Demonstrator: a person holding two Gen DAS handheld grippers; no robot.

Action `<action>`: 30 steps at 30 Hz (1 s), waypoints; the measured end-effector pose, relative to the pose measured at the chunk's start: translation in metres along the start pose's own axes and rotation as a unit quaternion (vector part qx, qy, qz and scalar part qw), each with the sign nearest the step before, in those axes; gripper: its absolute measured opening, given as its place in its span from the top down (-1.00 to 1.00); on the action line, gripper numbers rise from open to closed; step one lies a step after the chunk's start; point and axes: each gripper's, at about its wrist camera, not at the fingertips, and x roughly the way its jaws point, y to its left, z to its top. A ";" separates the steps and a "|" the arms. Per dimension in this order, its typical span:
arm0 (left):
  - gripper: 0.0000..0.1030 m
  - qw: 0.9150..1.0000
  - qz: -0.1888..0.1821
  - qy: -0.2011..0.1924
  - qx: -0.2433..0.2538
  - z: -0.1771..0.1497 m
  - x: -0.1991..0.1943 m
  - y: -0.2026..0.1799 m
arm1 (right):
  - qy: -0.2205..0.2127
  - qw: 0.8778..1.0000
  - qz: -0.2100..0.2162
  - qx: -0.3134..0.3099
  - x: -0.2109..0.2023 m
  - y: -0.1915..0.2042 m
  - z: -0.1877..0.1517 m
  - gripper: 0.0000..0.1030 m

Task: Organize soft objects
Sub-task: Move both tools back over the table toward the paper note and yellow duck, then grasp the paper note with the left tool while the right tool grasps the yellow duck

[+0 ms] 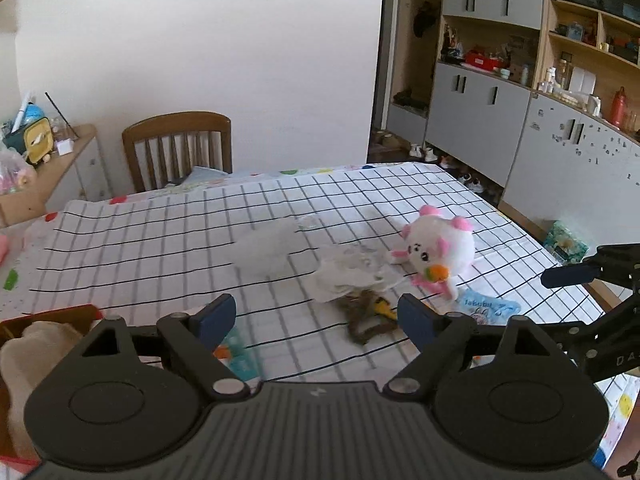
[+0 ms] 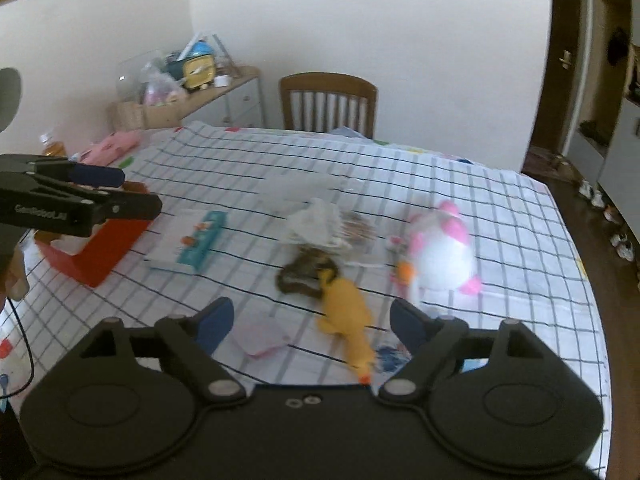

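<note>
A white and pink plush toy (image 1: 438,254) (image 2: 442,250) lies on the checked tablecloth (image 1: 160,240) at the right. A yellow rubber chicken (image 2: 346,316) lies in front of my right gripper (image 2: 312,322), which is open and empty. A brown coiled soft thing (image 2: 306,274) (image 1: 362,322) and a crumpled white bag (image 1: 352,276) (image 2: 316,222) lie mid-table. My left gripper (image 1: 316,316) is open and empty, just before the brown thing. A red box (image 2: 96,248) (image 1: 60,316) stands at the left with something cream-coloured (image 1: 24,360) in it.
A teal and white packet (image 2: 192,246), a blue packet (image 1: 486,310) and a clear plastic sheet (image 1: 268,250) lie on the table. A wooden chair (image 1: 178,148) stands at the far edge. A pink case (image 2: 110,148) and a bottle (image 2: 50,146) are far left.
</note>
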 end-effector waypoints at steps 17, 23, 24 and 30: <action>-0.74 0.997 -0.020 0.079 0.004 -0.041 0.074 -0.051 | 0.022 1.000 -0.012 0.013 0.061 -0.046 -0.010 -0.81; -0.74 0.994 -0.001 0.107 0.007 -0.059 0.098 -0.057 | 0.048 0.999 0.009 0.010 0.088 -0.046 -0.007 -0.61; -0.74 0.994 0.002 0.111 0.007 -0.061 0.100 -0.057 | 0.051 0.999 0.010 0.009 0.093 -0.045 -0.006 -0.58; -0.74 0.992 -0.003 0.130 0.009 -0.072 0.110 -0.058 | 0.074 0.997 0.019 -0.014 0.115 -0.036 -0.006 -0.38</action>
